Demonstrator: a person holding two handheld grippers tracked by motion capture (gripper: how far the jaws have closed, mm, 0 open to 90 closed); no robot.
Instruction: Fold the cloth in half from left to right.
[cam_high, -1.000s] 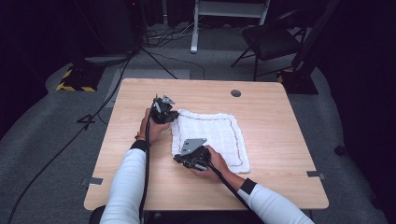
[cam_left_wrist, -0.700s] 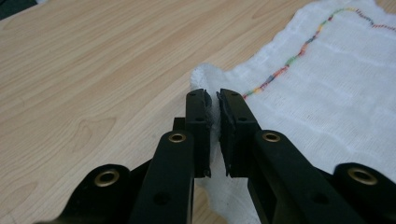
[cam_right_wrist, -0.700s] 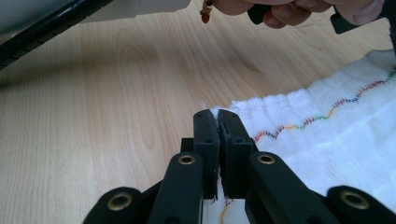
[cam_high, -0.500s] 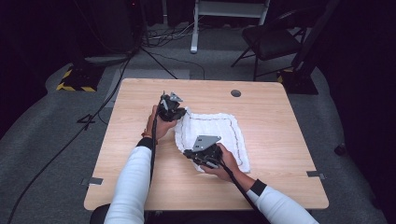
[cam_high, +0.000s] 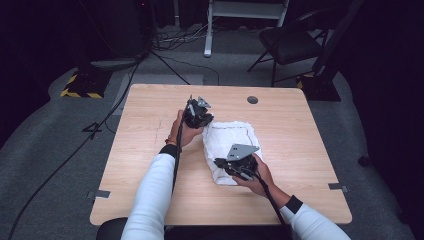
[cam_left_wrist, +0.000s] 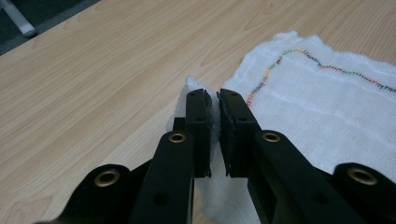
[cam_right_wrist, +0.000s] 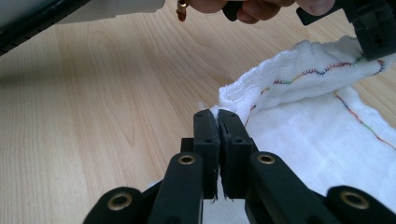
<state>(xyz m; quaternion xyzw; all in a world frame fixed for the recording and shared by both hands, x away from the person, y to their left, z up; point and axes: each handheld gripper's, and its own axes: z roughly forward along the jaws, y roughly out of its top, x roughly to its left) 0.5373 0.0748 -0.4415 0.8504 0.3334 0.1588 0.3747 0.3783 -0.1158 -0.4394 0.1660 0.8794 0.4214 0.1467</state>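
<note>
- We have carried the left edge of the cloth (cam_high: 227, 145) over to the right; the fold is half made.
- Left gripper (cam_left_wrist: 213, 100) and right gripper (cam_right_wrist: 217, 116) are both clamped on that edge, the cloth lying on the table (cam_high: 150, 130) right of the fingers.

A light wooden table (cam_high: 150, 165) carries a white cloth (cam_high: 227, 137), partly folded over.

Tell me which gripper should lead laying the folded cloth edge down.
Right, probably. The right gripper pinches the white cloth at its near corner, low by the table; the left gripper pinches the far corner.
</note>
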